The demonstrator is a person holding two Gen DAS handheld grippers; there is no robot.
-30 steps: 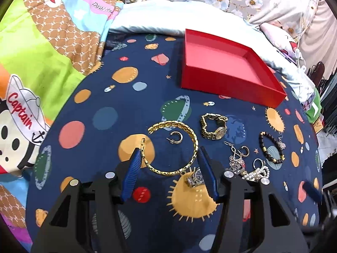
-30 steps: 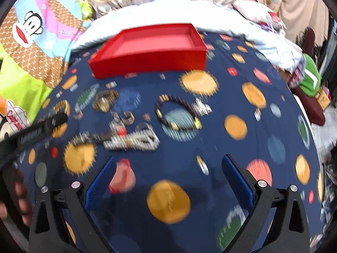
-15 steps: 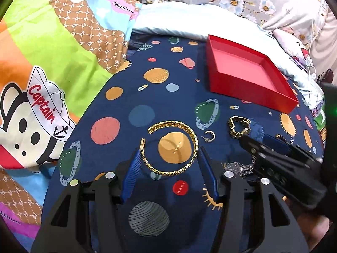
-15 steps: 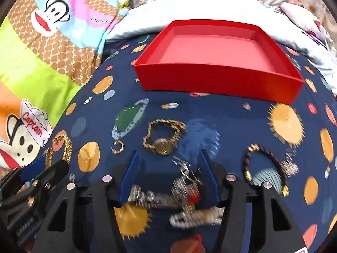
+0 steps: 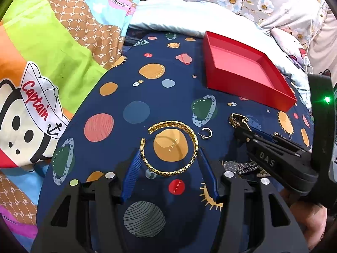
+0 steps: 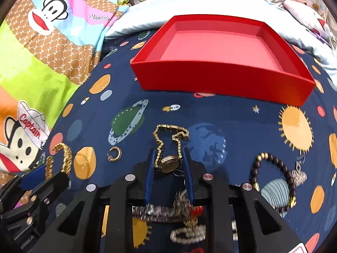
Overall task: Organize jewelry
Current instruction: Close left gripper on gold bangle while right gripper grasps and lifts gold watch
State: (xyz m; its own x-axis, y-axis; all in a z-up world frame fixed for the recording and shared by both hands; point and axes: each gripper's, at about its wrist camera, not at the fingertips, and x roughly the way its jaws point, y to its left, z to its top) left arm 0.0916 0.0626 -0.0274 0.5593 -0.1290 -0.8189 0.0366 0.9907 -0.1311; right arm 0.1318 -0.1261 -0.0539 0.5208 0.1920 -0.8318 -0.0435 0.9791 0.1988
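Note:
My left gripper (image 5: 169, 152) is shut on the gold chain bracelet (image 5: 170, 148), whose ring sits between the blue pads above the dark blue planet-print cloth. My right gripper (image 6: 169, 152) is closed on a gold watch (image 6: 169, 162), its face between the pads and its band (image 6: 168, 132) lying ahead on the cloth. The empty red tray (image 6: 221, 78) stands beyond it; it also shows in the left wrist view (image 5: 242, 84). The right gripper's body (image 5: 273, 158) shows at the right of the left wrist view.
A small gold hoop earring (image 6: 115, 154) lies left of the watch. A dark bead bracelet (image 6: 273, 175) with a silver charm lies at the right. A silver watch, pearls and tangled pieces (image 6: 181, 217) lie under the right gripper. Colourful bedding (image 5: 52, 63) surrounds the cloth.
My right gripper has moved forward and closed around the gold watch. My left gripper holds the gold bracelet and has shifted left with it.

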